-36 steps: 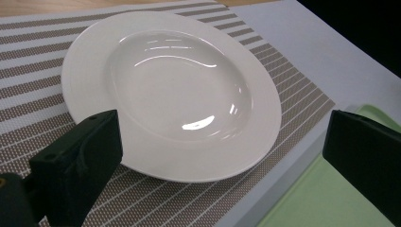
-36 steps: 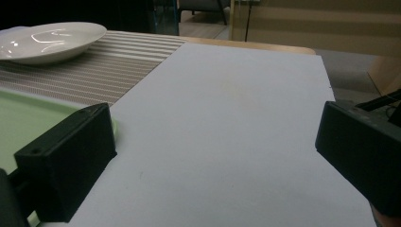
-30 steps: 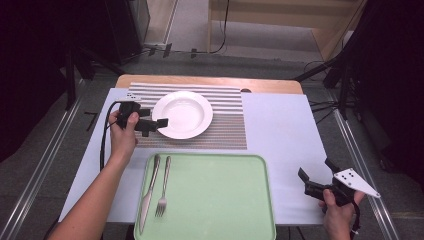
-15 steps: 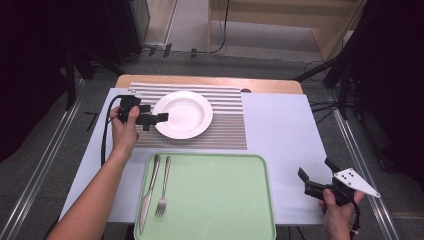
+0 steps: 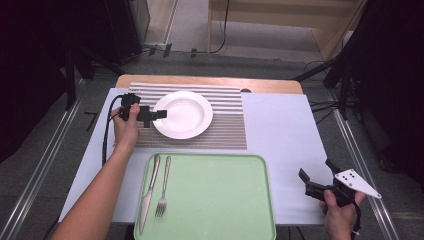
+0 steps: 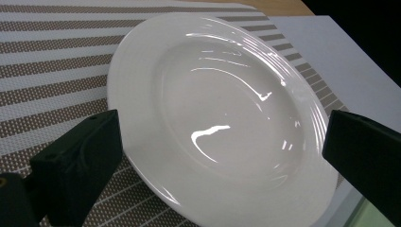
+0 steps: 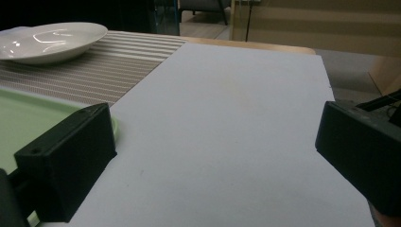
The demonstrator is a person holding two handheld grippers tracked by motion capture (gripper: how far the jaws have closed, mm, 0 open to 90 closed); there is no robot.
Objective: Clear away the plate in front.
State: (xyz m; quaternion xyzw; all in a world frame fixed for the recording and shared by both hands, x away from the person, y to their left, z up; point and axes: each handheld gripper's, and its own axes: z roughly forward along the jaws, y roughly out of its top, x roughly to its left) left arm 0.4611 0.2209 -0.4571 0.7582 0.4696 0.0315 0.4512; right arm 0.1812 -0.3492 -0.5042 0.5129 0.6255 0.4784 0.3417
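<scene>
High view: your left gripper (image 5: 159, 114) sits at the left rim of the white plate (image 5: 183, 114), jaws spread wide, gripping nothing. Plate rests on the striped mat (image 5: 225, 120) near the tabletop's far edge. Your right gripper (image 5: 316, 176), released too, hovers by the near right corner.

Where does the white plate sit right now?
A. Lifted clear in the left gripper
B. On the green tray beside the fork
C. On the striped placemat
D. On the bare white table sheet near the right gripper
C: the white plate rests flat on the striped placemat, with the open left gripper at its rim.
</scene>
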